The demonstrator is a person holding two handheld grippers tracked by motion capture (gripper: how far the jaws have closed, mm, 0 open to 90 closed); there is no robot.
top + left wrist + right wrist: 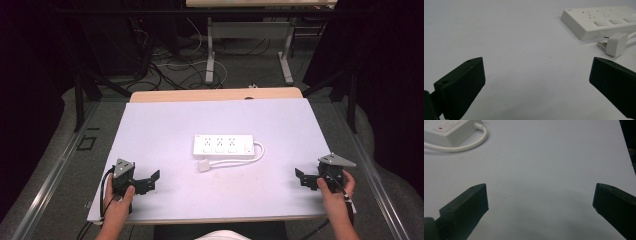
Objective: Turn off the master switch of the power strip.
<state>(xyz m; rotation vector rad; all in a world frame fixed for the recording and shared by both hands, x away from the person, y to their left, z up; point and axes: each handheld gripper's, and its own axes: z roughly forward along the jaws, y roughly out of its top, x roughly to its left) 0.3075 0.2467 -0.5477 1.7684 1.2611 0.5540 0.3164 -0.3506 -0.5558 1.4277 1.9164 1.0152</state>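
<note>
From my seat the table (165, 130) looks covered in a smooth, matt white sheet, with a strip of pale wood showing at its far edge (215, 94). The power strip (223, 145) reads as hard white plastic with a slight sheen, and its rocker switches (601, 23) have the same finish. Its cable (471, 145) is smooth, rubbery-looking white sheathing, a little glossier than the body. The plug (616, 44) is white plastic with dull metal pins. My left claw (536, 82) and right claw (540, 205) look like matt black plastic (faintly grainy close up). The plate on the right claw (336, 160) looks like flat grey metal.
</note>
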